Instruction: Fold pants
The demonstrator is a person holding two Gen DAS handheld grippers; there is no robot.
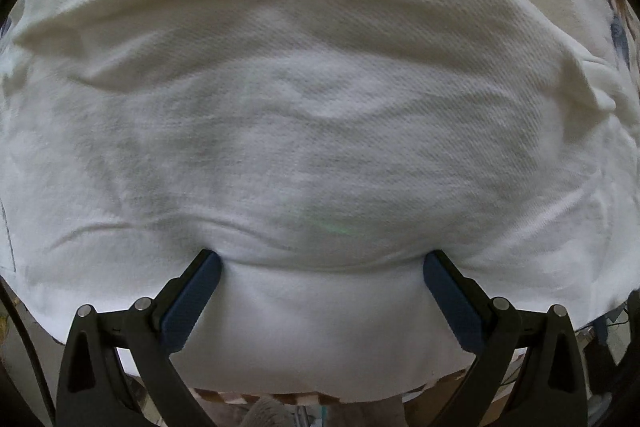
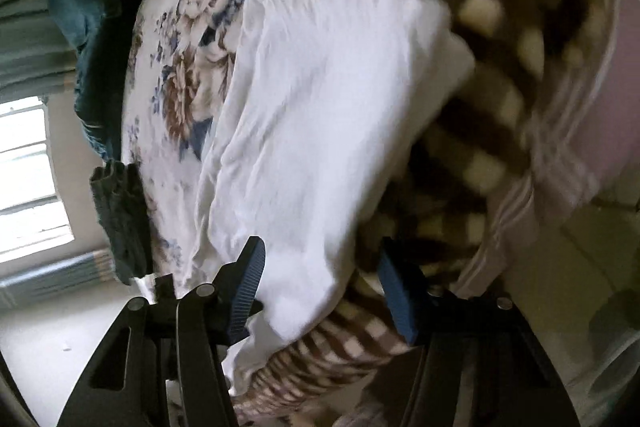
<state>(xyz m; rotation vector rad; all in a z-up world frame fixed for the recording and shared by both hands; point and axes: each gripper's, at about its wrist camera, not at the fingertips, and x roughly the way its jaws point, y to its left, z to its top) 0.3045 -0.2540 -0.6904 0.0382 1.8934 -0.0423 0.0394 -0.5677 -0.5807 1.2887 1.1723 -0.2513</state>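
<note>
White pants (image 1: 312, 99) spread flat over floral bedcover (image 2: 176, 75), checked blanket (image 2: 500, 39) along far side. Left gripper (image 1: 320, 263) pressed down on pants, jaws wide apart, cloth between, not pinched. Right gripper (image 2: 320, 267) at pants' edge, jaws apart, cloth between, unclamped.

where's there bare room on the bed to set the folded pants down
Free: the floral sheet between the white pants and the dark green clothes; the checked blanket on the pants' other side. Crowded: under the left tongs, where pants fill nearly everything.
</note>
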